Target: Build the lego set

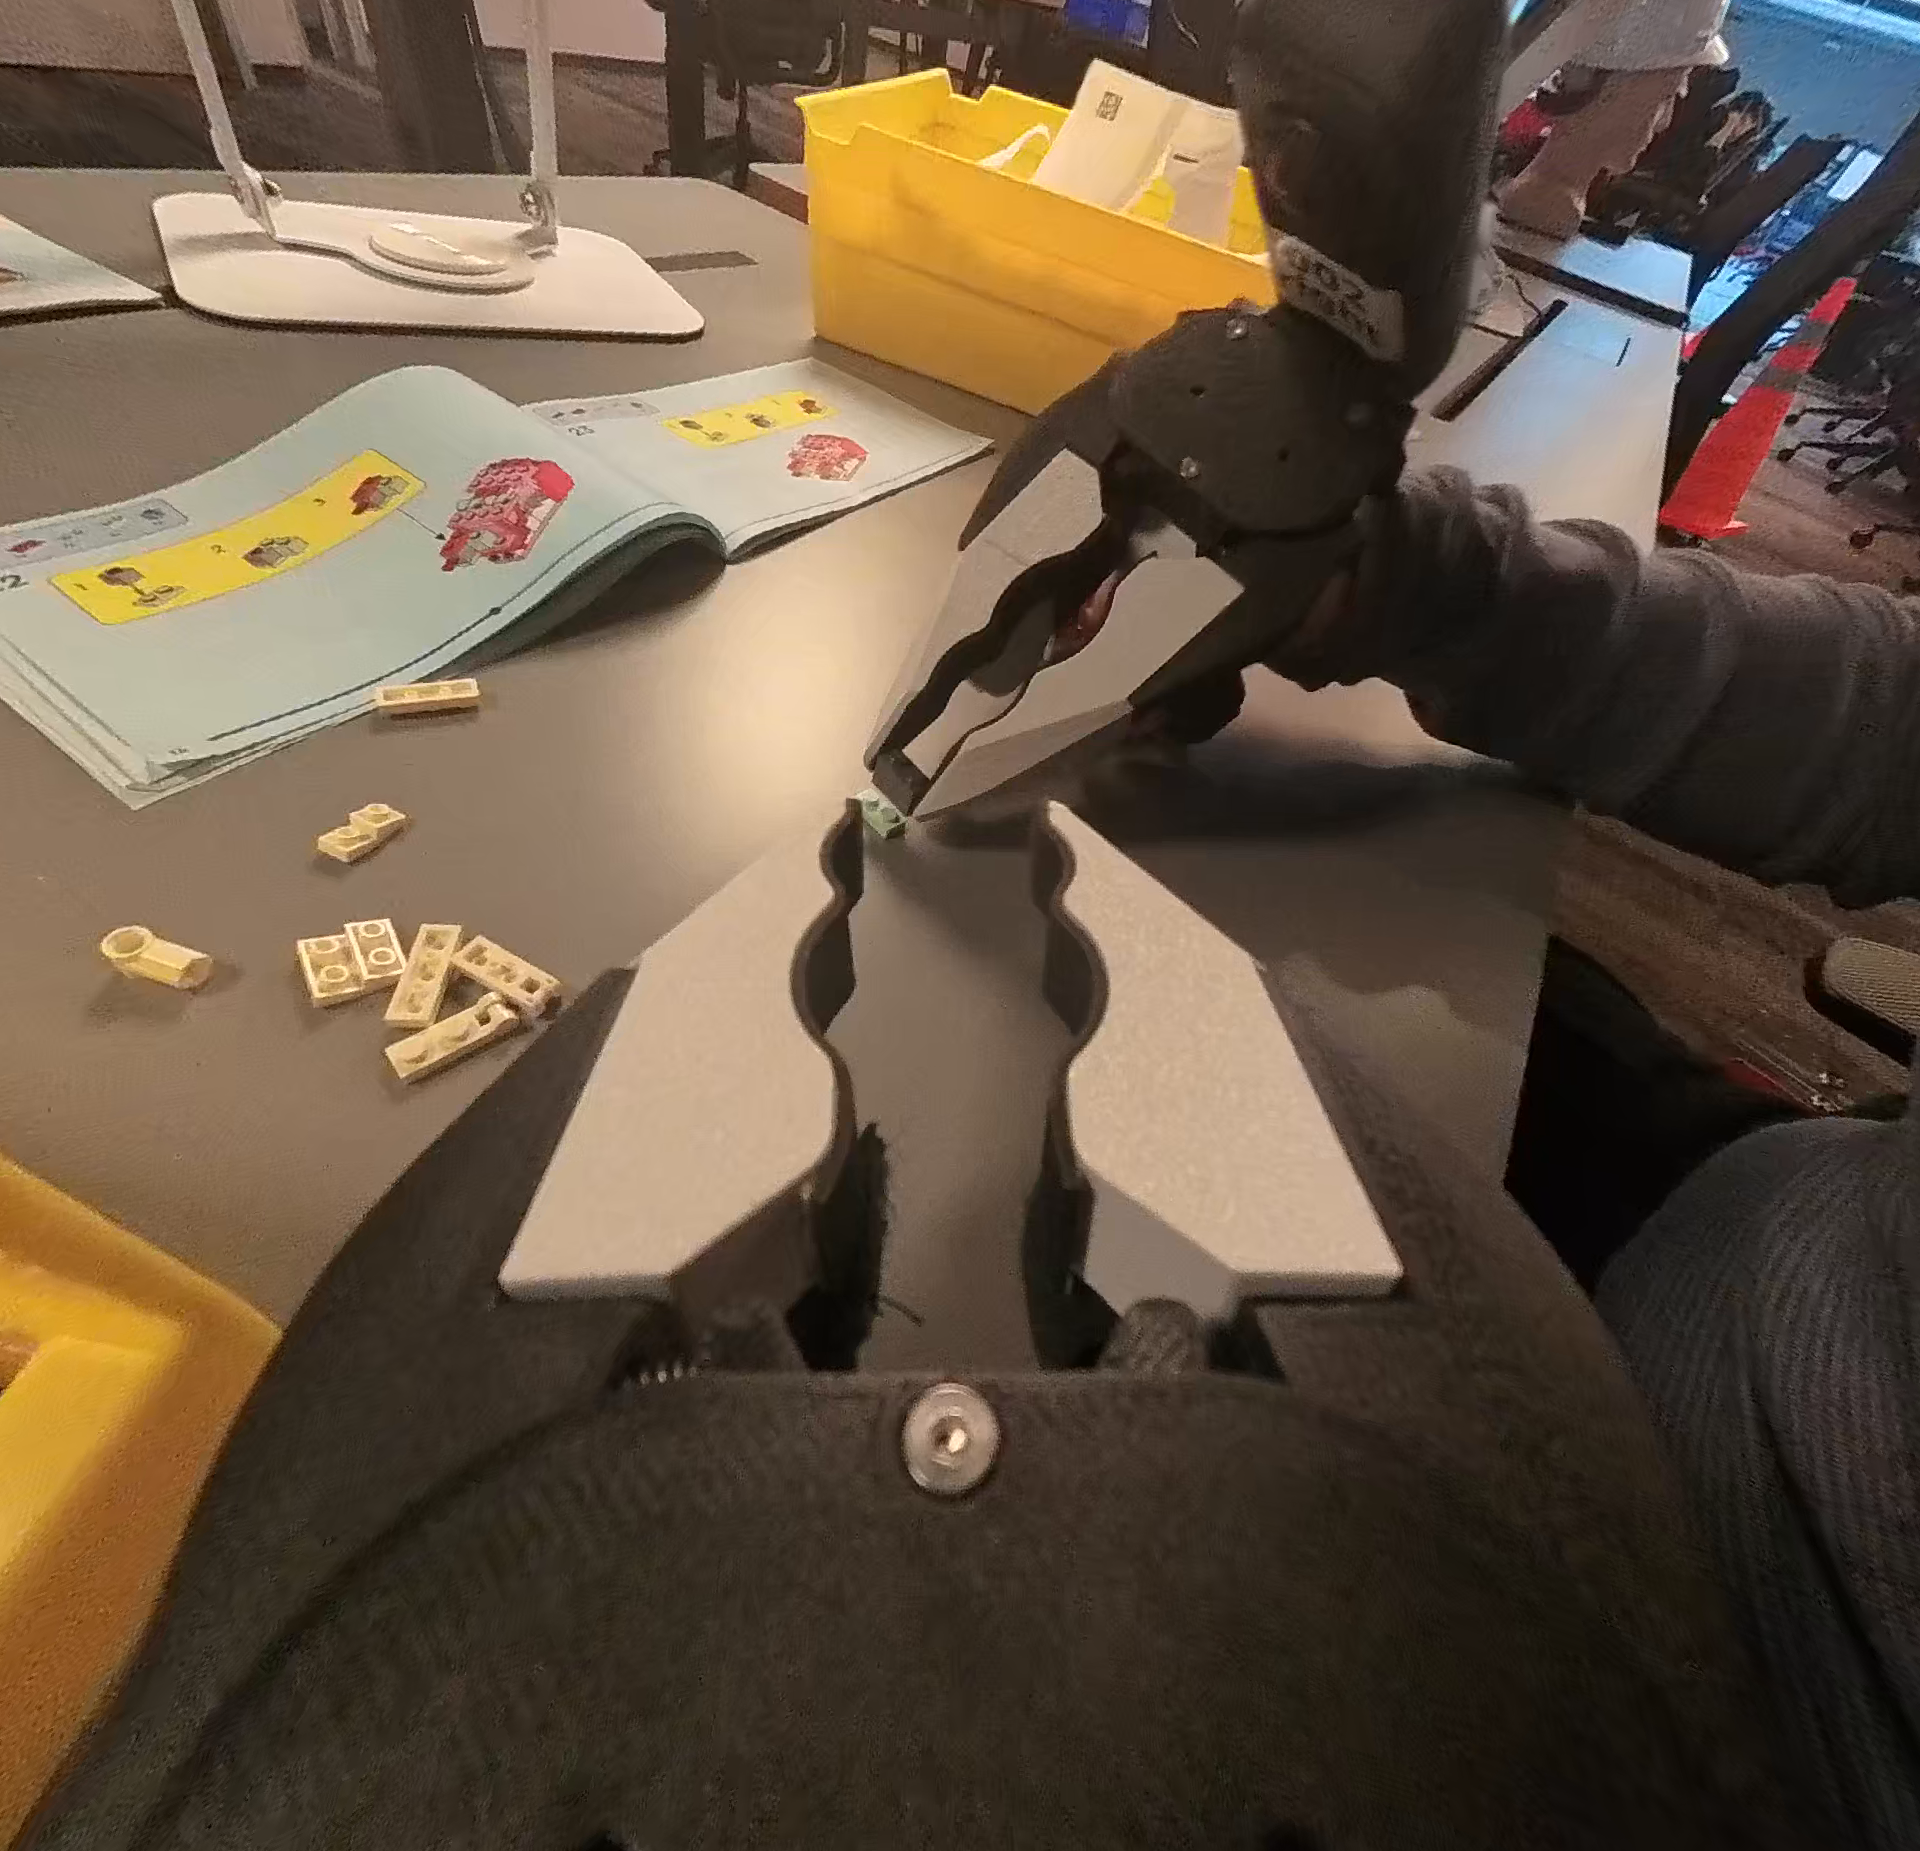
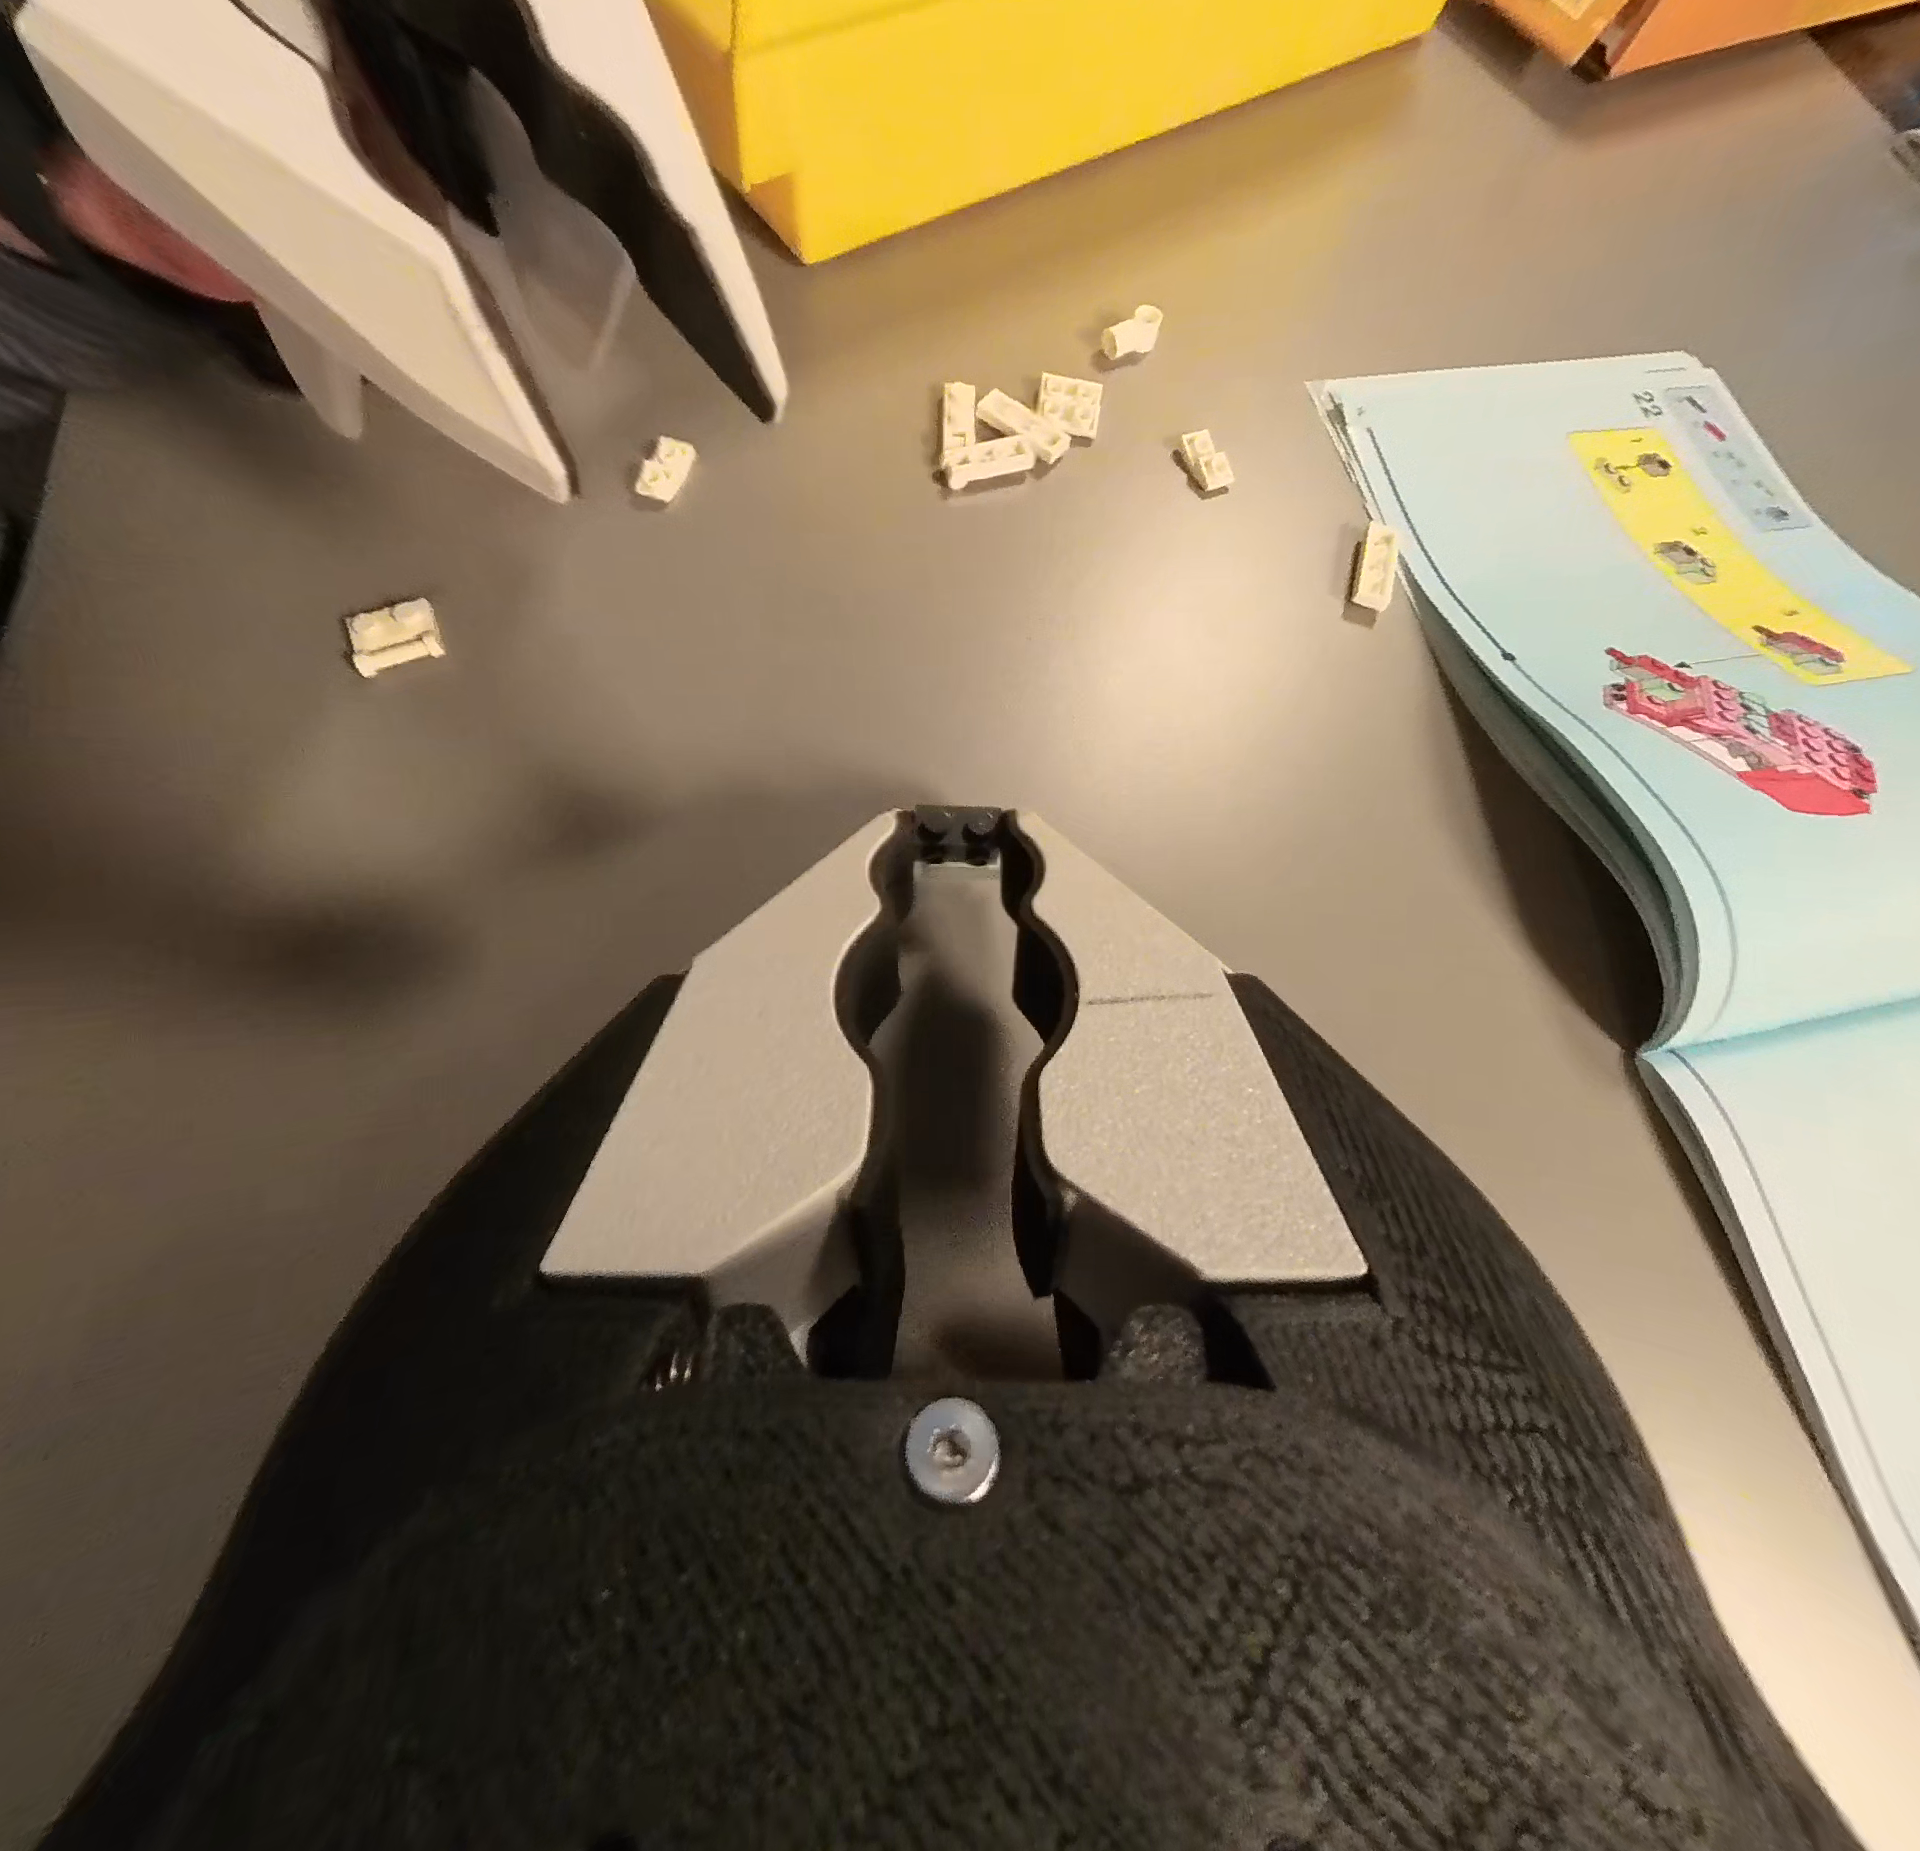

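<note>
The right tongs [image 2: 958, 833] pinch a small dark brick [image 2: 958, 831] at their very tips, centre of the frame; so shallow a grip could let it pop out. The left tongs [image 1: 951, 845] stand spread and bare above the desk [image 1: 644, 762], just beside a green brick [image 1: 881, 820].

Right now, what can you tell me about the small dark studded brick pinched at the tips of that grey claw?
The small dark grey plastic brick has four round studs on top, two by two. It sits level between the fingertips of the right gripper, both pads pressed against its sides. Under it shows a pale green piece, just above the grey table.
</note>
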{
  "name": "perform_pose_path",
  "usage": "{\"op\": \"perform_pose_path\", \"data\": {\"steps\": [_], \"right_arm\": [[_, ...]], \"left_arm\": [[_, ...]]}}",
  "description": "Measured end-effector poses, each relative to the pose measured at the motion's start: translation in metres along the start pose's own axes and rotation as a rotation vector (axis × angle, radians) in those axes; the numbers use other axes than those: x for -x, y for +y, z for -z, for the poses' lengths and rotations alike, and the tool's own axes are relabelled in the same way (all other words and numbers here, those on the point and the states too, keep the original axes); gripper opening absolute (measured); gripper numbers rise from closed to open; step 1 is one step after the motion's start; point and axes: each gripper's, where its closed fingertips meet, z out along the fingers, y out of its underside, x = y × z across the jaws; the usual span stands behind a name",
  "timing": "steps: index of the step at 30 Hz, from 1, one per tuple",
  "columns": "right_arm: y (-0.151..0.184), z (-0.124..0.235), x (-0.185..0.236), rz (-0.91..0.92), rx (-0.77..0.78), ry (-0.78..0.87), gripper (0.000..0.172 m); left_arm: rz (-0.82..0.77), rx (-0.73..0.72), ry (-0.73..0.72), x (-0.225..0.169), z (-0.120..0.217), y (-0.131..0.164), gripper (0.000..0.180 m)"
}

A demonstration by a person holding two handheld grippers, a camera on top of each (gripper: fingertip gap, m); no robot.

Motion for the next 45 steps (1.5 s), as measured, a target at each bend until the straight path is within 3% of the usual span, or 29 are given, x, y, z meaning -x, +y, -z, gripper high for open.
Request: {"op": "perform_pose_path", "data": {"steps": [20,30,42,45], "right_arm": [[0.004,-0.003,0.003,-0.021,0.088,-0.036,0.015],[-0.005,0.016,0.015,-0.039,-0.079,-0.074,0.015],[0.016,0.023,0.017,-0.014,0.023,-0.032,0.015],[-0.006,0.031,0.021,0.092,-0.111,0.015,0.015]], "left_arm": [[0.013,0.018,0.015,-0.001,-0.001,0.003,0.031],[-0.027,0.087,0.038,-0.011,-0.007,0.012,0.031],[-0.058,0.295,0.0,-0.01,-0.03,0.032,0.033],[-0.027,0.269,0.043,-0.016,-0.029,0.023,0.033]]}}
